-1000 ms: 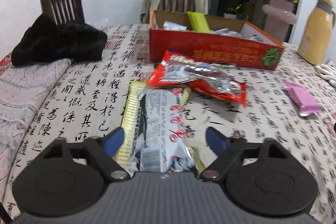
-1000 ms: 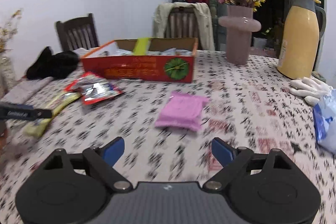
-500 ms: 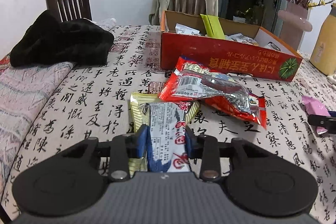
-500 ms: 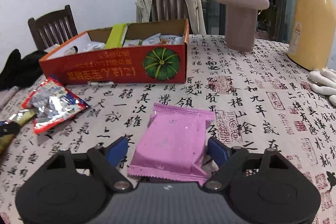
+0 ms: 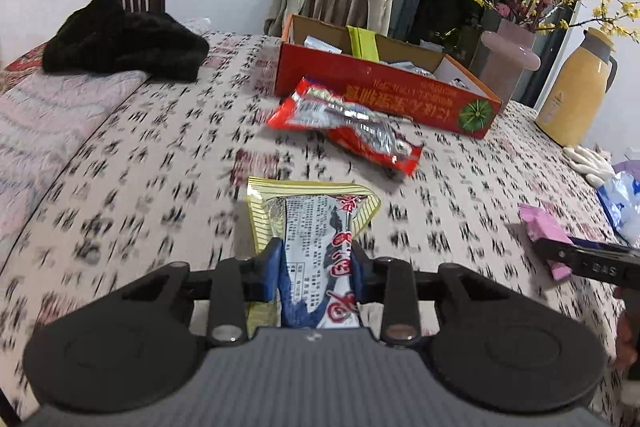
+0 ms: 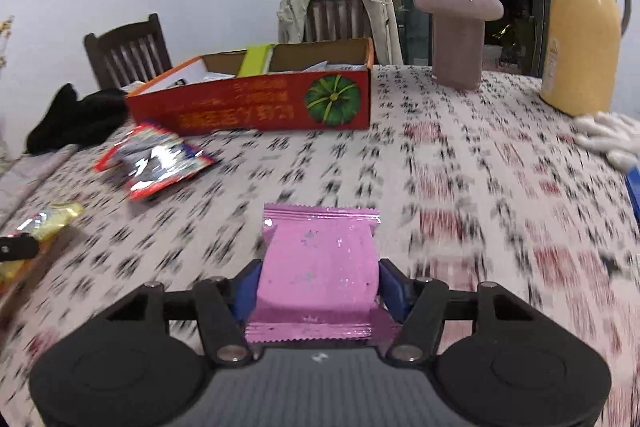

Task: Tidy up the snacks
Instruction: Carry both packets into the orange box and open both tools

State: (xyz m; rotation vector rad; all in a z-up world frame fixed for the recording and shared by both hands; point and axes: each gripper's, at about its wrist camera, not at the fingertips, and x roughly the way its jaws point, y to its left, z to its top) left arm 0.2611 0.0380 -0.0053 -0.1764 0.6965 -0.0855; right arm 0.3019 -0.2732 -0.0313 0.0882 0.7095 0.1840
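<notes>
My left gripper [image 5: 316, 267] is shut on a yellow-and-white snack packet [image 5: 316, 227] and holds it above the table. My right gripper [image 6: 318, 283] is shut on a pink snack packet [image 6: 318, 267], also lifted off the cloth. The pink packet shows in the left wrist view [image 5: 542, 227] too, and the yellow packet in the right wrist view [image 6: 48, 221]. A red-and-silver snack bag [image 5: 348, 125] [image 6: 154, 163] lies on the tablecloth in front of an open red cardboard box [image 5: 384, 95] [image 6: 256, 107] that holds several snacks.
A black garment [image 5: 120, 43] lies at the far left. A pink vase [image 6: 458, 27] with flowers and a yellow thermos [image 6: 586, 27] stand at the back right. White gloves [image 6: 612, 137] and a blue-white bag [image 5: 622, 199] lie at the right edge. Chairs stand behind the table.
Both grippers closed, the left on the yellow-and-white packet and the right on the pink packet. Both packets have since lifted off the table, and the views are blurred by motion.
</notes>
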